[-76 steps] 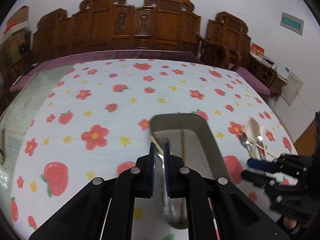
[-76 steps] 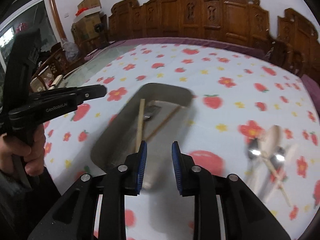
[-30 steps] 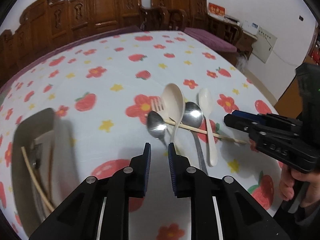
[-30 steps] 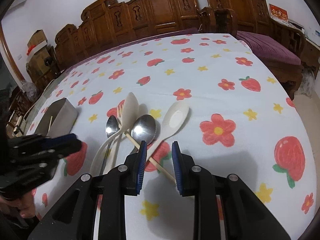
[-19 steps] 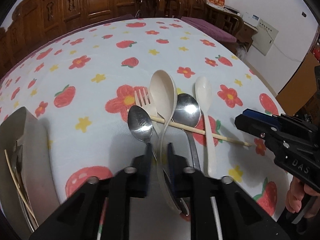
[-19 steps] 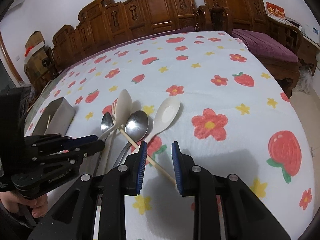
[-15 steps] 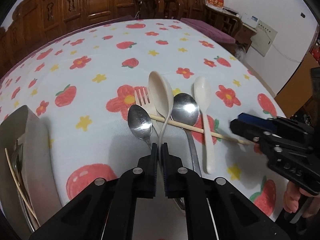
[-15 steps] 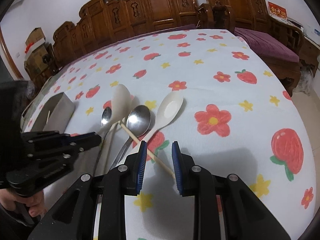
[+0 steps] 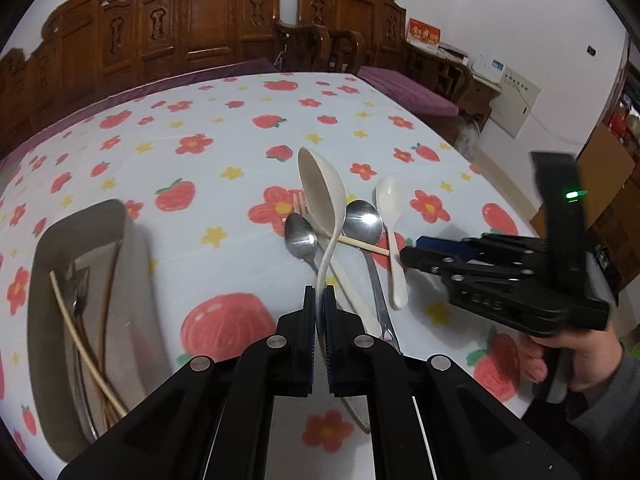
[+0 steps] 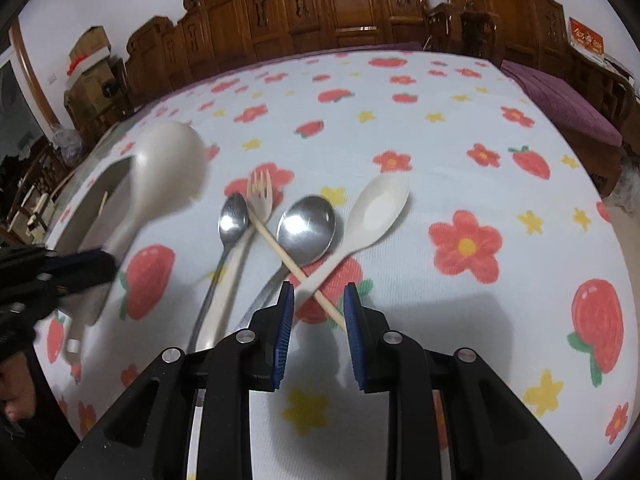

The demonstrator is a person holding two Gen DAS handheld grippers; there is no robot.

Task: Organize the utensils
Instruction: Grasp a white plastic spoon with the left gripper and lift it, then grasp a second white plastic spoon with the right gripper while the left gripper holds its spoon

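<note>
My left gripper (image 9: 319, 296) is shut on the handle of a large cream ladle (image 9: 322, 196) and holds it lifted off the cloth; the ladle also shows raised and blurred in the right wrist view (image 10: 166, 168). On the cloth lie a small steel spoon (image 10: 232, 216), a pale fork (image 10: 260, 192), a large steel spoon (image 10: 306, 228), a cream spoon (image 10: 376, 212) and a chopstick (image 10: 300, 272). My right gripper (image 10: 319, 300) is open, its fingers on either side of the chopstick's near end. A grey metal tray (image 9: 44, 248) at left holds a fork and chopsticks.
The table carries a white cloth (image 9: 224, 136) printed with strawberries and flowers. Carved wooden chairs (image 9: 208, 28) line its far side. The table edge falls away at right (image 10: 624, 240). The right gripper and the hand holding it appear in the left wrist view (image 9: 500, 276).
My left gripper closed on the ladle's handle and lifted it up off the pile. The right gripper stayed open and moved closer over the chopstick's end.
</note>
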